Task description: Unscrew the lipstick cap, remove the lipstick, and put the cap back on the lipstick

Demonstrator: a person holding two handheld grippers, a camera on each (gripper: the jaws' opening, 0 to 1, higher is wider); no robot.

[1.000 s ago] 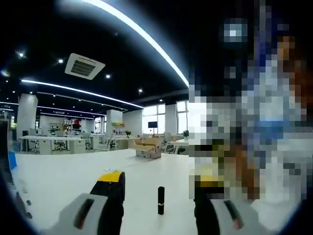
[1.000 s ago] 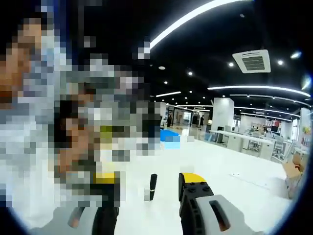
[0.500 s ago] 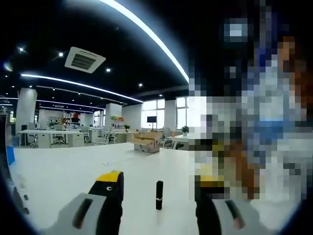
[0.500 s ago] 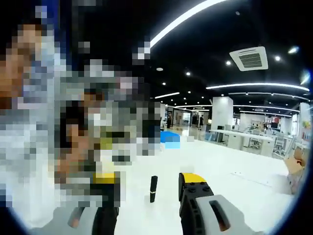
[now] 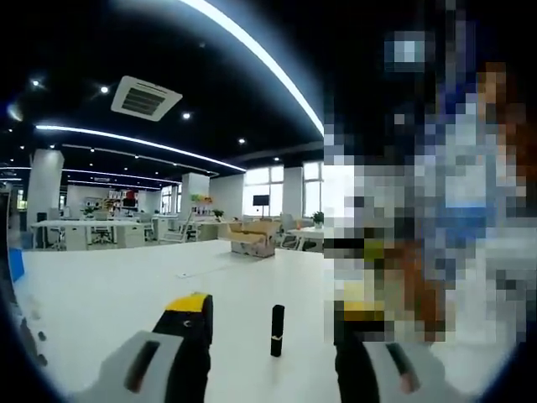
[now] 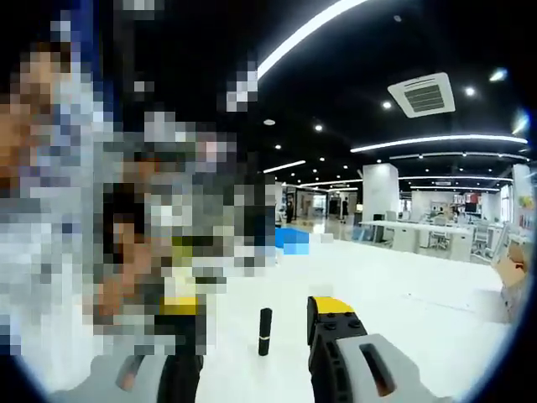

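The far desks (image 5: 92, 235) are too small to make out.

Open-plan office: desks (image 5: 84, 235), ceiling AC vent (image 5: 146, 98).

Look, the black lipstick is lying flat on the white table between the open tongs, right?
Not quite: the lipstick stands upright, not flat. The left gripper view shows it on end on the white table, ahead of and between the open left tongs; the right gripper view shows the same before the right tongs.

Both views low over the table (image 5: 101, 294), apparently facing, lipstick (image 5: 277, 331) shared.
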